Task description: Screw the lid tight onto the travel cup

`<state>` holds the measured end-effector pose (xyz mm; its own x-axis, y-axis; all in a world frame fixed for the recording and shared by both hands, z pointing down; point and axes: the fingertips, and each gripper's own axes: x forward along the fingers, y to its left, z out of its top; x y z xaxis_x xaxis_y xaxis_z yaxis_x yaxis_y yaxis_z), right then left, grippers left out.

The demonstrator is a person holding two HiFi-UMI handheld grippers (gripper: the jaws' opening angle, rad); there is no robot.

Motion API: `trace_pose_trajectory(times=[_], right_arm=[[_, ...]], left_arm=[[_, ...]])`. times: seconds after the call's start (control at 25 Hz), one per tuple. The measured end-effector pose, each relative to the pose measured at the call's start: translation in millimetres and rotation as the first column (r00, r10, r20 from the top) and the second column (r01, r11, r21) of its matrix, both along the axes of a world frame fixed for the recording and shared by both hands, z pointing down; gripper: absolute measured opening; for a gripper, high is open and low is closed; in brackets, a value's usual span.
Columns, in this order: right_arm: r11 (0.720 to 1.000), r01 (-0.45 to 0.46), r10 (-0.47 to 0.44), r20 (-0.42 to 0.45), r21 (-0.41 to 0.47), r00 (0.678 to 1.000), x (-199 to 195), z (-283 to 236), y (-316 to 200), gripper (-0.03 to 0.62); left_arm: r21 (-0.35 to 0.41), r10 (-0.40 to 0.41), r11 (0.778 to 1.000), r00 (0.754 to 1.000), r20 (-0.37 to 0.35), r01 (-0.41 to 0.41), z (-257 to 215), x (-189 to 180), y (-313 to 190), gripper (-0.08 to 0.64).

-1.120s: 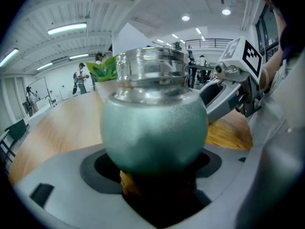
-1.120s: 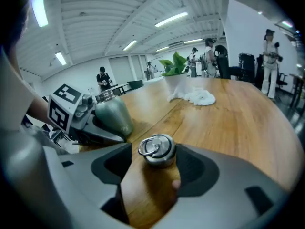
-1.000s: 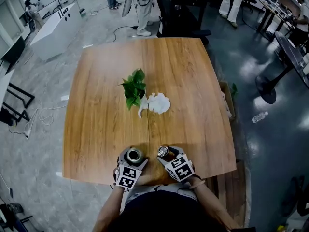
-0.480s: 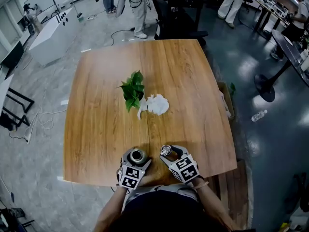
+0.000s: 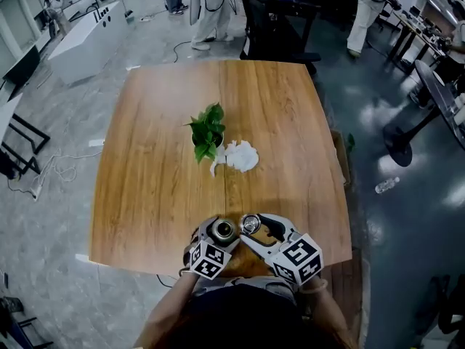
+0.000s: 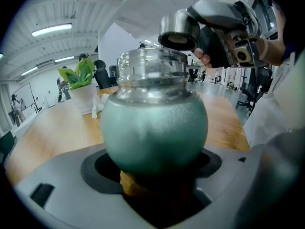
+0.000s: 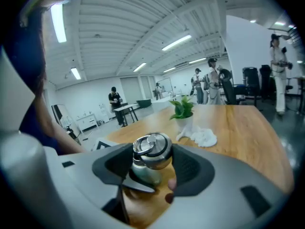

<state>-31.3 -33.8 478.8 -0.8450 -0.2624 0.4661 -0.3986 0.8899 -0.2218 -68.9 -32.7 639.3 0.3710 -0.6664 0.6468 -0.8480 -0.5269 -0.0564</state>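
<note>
A large workshop with a glossy grey floor (image 5: 58, 122) surrounds a square wooden table (image 5: 160, 166); people (image 5: 211, 6) stand beyond its far edge. In the head view a small green plant in a white pot (image 5: 207, 131) sits near the table's middle, with a crumpled white cloth (image 5: 240, 156) touching its right side. At the near edge the left gripper (image 5: 220, 233) holds a teal round-bodied travel cup with a clear threaded neck (image 5: 223, 230), its mouth open upward. The right gripper (image 5: 252, 226) holds a shiny steel lid with a ring on top (image 5: 250, 224) just beside that mouth.

The left gripper view shows the left gripper's (image 6: 155, 168) jaws clamped on the lower body of the travel cup (image 6: 155, 123), which stands upright. The lid (image 6: 178, 31) hangs just above the neck's right side – not seated on it – carried by the right gripper (image 6: 217, 25). The plant (image 6: 78, 78) stands behind on the left.

In the right gripper view the right gripper's (image 7: 151, 163) jaws are closed on the lid (image 7: 151, 149), ring facing up – plant (image 7: 183, 109) and cloth (image 7: 202, 137) lie beyond on the table (image 7: 248, 128).
</note>
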Motion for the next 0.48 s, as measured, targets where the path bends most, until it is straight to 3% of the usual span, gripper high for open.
trace_pose_trajectory(times=[0.2, 0.48], right_arm=[[0.99, 0.14, -0.14, -0.011, -0.004, 0.99, -30, -1, 14, 0.268], [0.967, 0.248, -0.251, -0.056, -0.058, 0.966, -53, 21, 25, 0.267]], left_arm=[[-0.002, 0.004, 1.0, 1.0, -0.002, -0.004, 0, 0, 0, 0.393], [-0.001, 0.006, 1.0, 1.0, -0.004, -0.006, 1, 1, 0, 0.393]])
